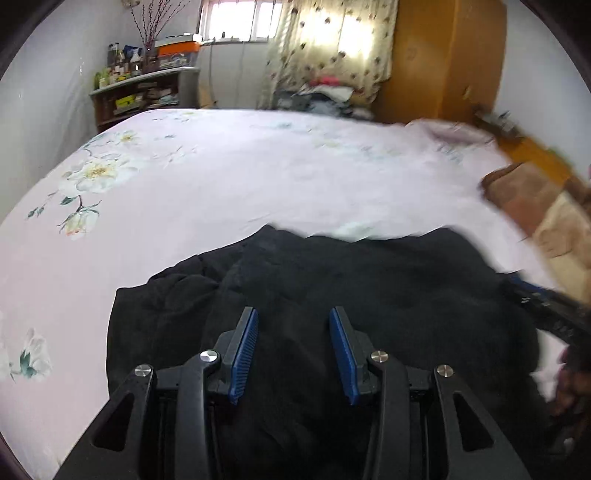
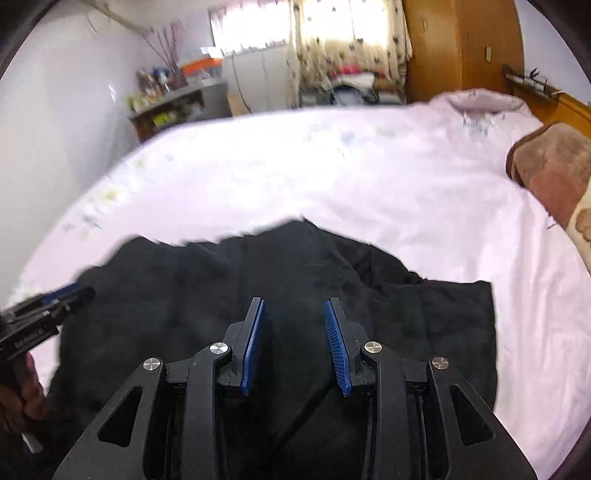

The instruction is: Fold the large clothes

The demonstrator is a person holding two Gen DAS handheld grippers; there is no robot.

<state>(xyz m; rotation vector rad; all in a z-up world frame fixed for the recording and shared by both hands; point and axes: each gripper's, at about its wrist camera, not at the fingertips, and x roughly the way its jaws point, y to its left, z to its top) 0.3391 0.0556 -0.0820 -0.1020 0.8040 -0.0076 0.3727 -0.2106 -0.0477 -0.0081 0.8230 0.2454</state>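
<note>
A black garment (image 1: 332, 295) lies crumpled on the near part of the bed (image 1: 221, 177), over its pale pink floral sheet. The left gripper (image 1: 293, 314) and right gripper (image 2: 294, 304) hang above it, jaws spread with nothing between the 2 blue pads, apparently clear of the cloth.

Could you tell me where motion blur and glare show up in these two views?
Left wrist view: bed sharp at left, smeared at right; curtain backlit. Right wrist view: bedsheet and black garment edge smeared; window washed out.
</note>
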